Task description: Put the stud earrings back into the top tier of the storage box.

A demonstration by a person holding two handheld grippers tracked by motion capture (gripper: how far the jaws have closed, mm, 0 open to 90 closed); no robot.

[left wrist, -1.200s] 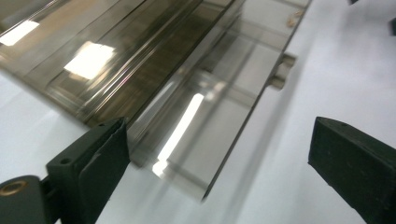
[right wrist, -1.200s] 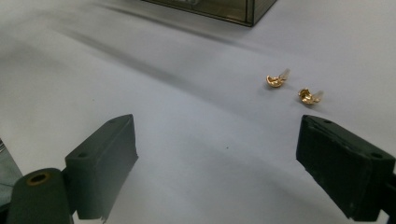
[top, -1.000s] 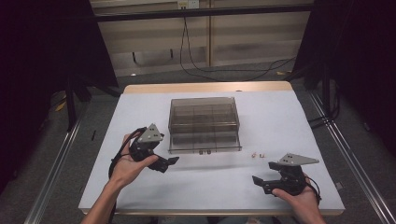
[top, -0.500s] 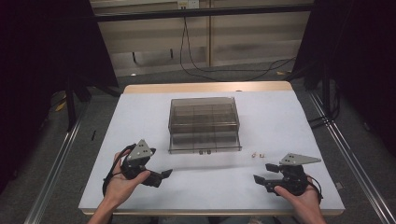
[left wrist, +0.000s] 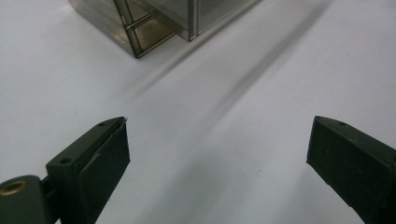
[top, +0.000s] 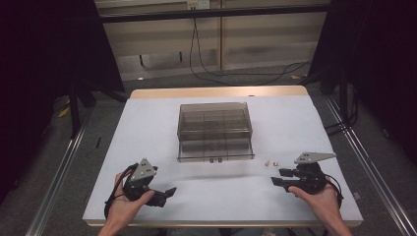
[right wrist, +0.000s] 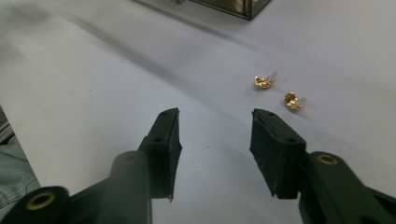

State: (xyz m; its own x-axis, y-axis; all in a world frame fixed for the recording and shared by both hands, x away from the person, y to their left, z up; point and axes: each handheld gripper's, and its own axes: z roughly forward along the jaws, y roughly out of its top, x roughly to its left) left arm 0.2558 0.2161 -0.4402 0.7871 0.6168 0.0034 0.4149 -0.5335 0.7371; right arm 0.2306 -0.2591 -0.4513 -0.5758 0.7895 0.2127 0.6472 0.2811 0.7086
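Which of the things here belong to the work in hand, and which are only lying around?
Belonging to the work:
- two small gold pieces
- clear compartment box
- right gripper, its jaws have just been closing, nothing between them
- left gripper

Lying around:
- cables on the floor

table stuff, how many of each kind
box: 1
gold earrings: 2
grippers, left and right: 2
total: 5

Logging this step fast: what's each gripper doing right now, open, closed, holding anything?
Left gripper: open wide, holding nothing.
Right gripper: jaws have just been closing, part open, nothing between them; the two gold earrings lie just ahead.
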